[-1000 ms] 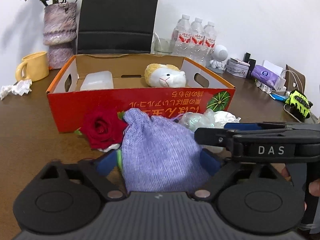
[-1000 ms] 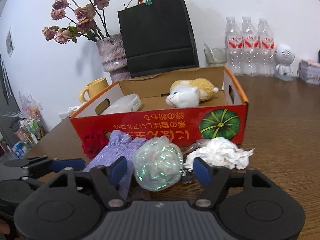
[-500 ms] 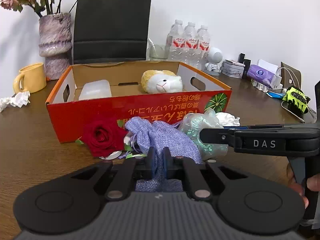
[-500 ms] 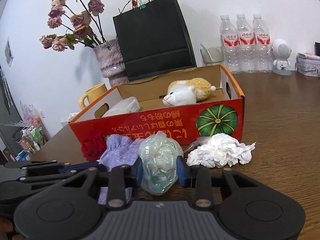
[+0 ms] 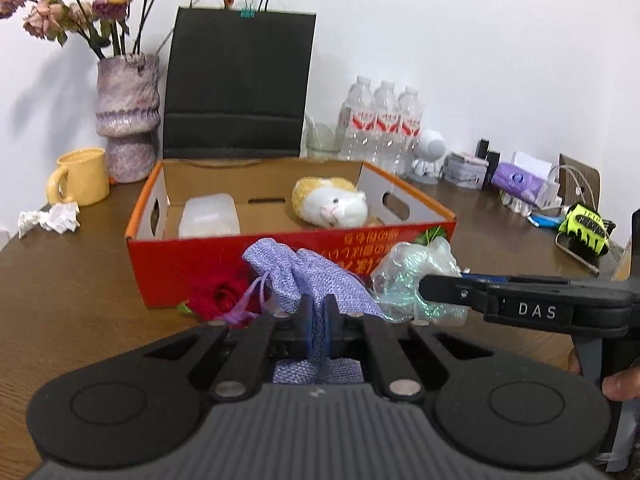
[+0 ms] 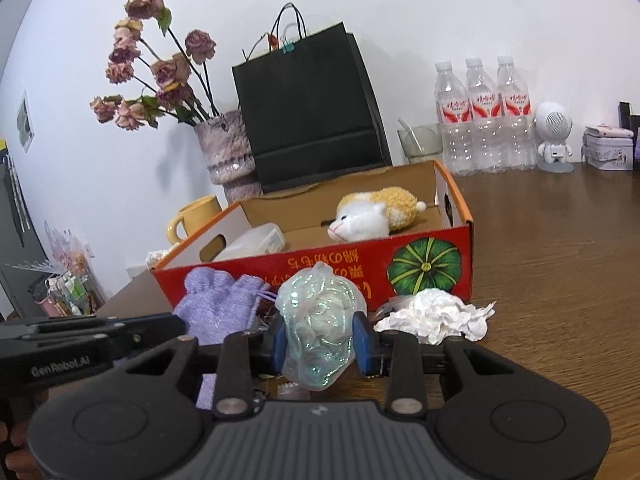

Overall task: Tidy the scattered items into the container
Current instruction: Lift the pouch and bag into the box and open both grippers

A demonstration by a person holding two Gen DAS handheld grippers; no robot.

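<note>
Left fingers [image 5: 319,322] pinched tight on lilac pouch [image 5: 316,276], right fingers [image 6: 366,338] clamping iridescent wrapper [image 6: 320,328]

A plain white wall [image 5: 460,40] backs the brown wooden table [image 6: 560,248].

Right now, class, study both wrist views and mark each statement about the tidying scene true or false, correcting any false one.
1. The left gripper is shut on the lilac woven drawstring pouch. True.
2. The right gripper holds the crumpled white tissue. False: it is shut on the iridescent crinkled plastic bag; the tissue lies on the table beside it.
3. The yellow-and-white plush toy lies inside the red cardboard box. True.
4. The red rose is already in the box. False: it lies on the table in front of the box.
5. The yellow mug stands outside the box. True.
</note>
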